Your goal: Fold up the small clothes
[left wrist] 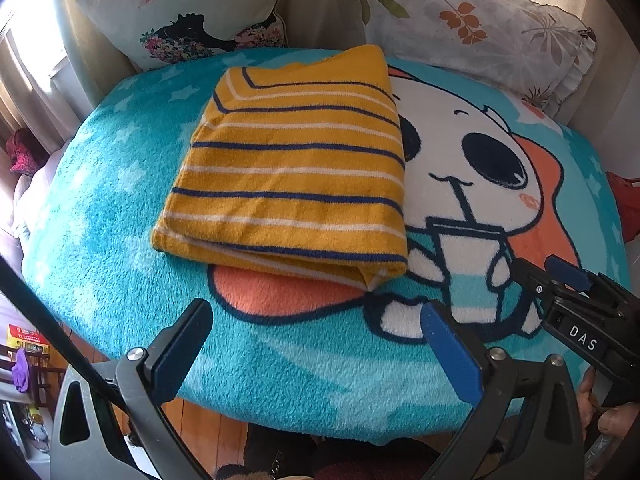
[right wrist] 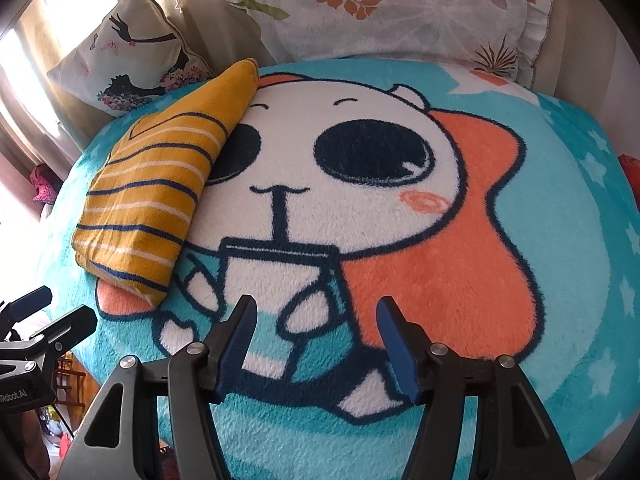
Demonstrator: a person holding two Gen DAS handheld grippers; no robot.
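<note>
Striped yellow garment (left wrist: 288, 176): folded into a neat rectangle, upper centre of the left-wrist view, on the cartoon blanket (left wrist: 120, 264). Left tongs (left wrist: 316, 320) spread wide, empty; right tongs (right wrist: 316, 320) likewise released, empty. Risk: snagging the near edge, undoing the fold.

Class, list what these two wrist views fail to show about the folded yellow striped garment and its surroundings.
- Folded yellow striped fleece garment: inner layers and garment type hidden by its own folds, both views.
- Turquoise cartoon blanket: print beneath the garment covered.
- Floral pillow: cut off by the right wrist view's top edge.
</note>
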